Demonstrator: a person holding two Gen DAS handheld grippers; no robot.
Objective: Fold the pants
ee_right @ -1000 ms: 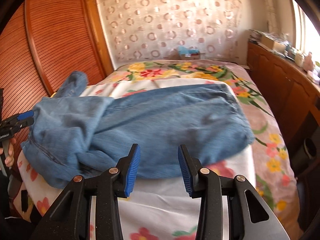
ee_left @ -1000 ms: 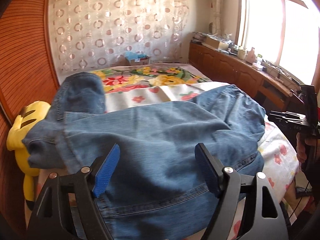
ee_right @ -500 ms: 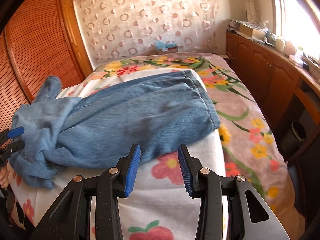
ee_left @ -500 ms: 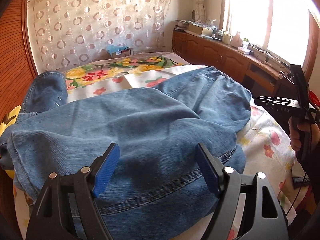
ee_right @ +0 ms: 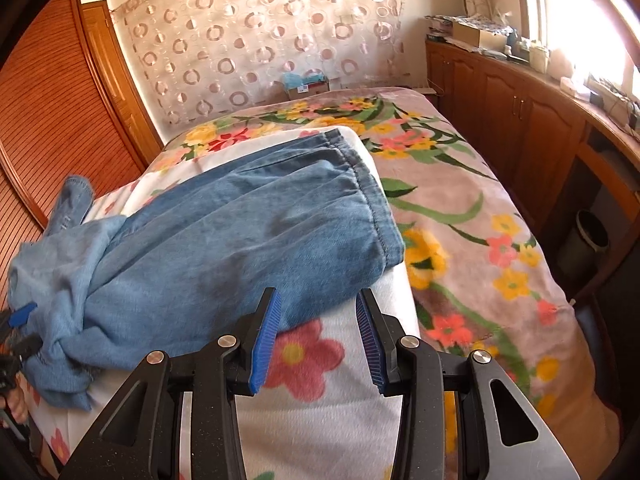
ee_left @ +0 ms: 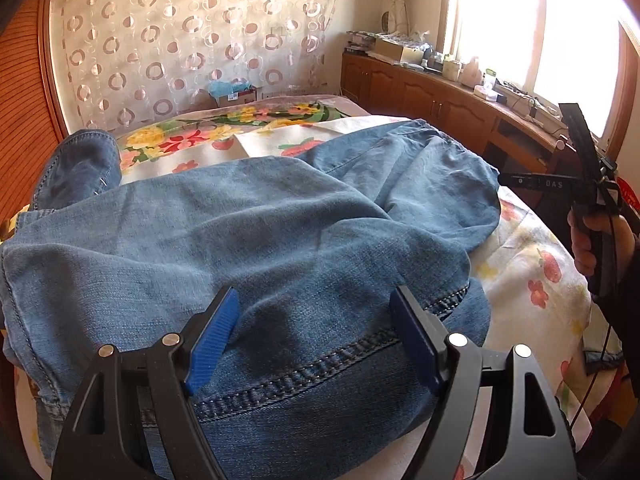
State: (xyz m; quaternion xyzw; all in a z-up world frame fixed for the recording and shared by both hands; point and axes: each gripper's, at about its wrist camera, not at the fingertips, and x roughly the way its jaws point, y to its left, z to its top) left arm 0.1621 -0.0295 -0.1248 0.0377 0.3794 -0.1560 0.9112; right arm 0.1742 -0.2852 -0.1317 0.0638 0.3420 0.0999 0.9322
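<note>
Blue denim pants (ee_right: 240,240) lie rumpled across floral bed, waist end bunched, hem flat.

Bed (ee_right: 460,216): covered by a floral blanket with yellow, red and pink flowers on green stems.
White cloth (ee_right: 320,412): flower-printed, spread over the near part of the bed.
Curtain (ee_left: 192,40): sheer, patterned with rings, hanging behind the bed.
Small box (ee_right: 306,86): at the bed's far end, holding something light blue.
Wooden cabinets (ee_right: 516,120): along the window wall, their top cluttered.
Slatted wooden doors (ee_right: 48,120): on the opposite side.
</note>
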